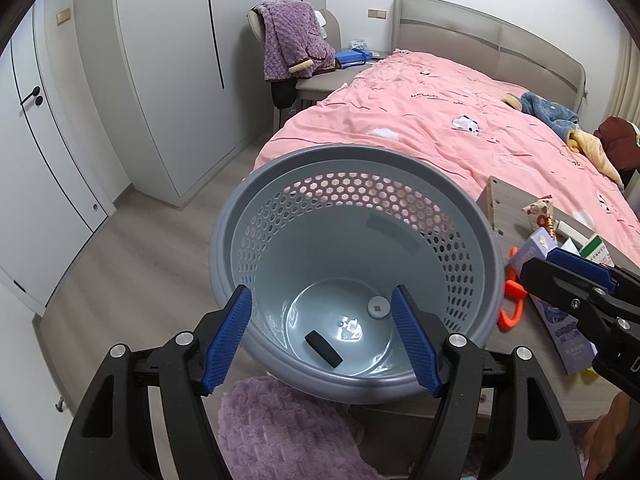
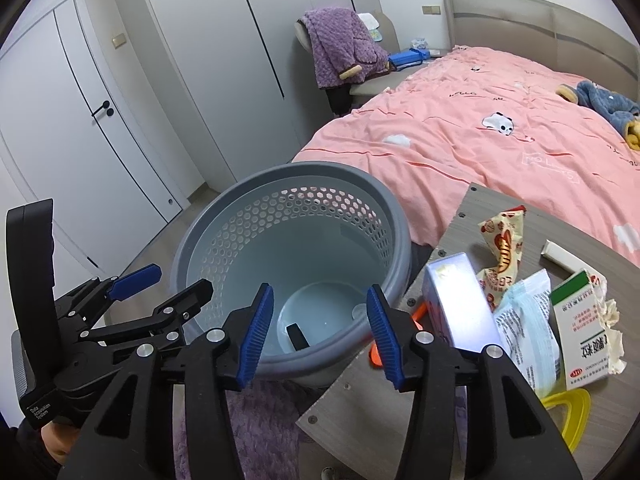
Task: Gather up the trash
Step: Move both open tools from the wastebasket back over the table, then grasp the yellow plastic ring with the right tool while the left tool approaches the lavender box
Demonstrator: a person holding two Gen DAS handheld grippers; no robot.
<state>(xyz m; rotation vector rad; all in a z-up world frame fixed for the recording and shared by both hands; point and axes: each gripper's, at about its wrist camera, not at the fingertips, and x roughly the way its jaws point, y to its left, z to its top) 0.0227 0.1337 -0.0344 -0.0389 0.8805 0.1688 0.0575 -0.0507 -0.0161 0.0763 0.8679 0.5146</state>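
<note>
So the grey plastic bin [image 1: 356, 264], round with honeycomb holes up its wall, sits beside the wood-grain table [image 2: 464, 216] and holds a small black block [image 1: 324, 349] plus a round sticker. Left gripper [image 1: 322, 340] and right gripper [image 2: 320, 330] both gape over it, nothing between the ribbed blue pads. Crinkly snack wrapper [image 2: 502, 240] and a green-white medicine box [image 2: 580, 320] lie on the table.

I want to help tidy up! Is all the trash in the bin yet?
Not yet. The bin holds only one small black piece. Both the left gripper and the right gripper are open and empty. Still on the table: a snack wrapper, a medicine box, a purple carton and a plastic packet.
</note>
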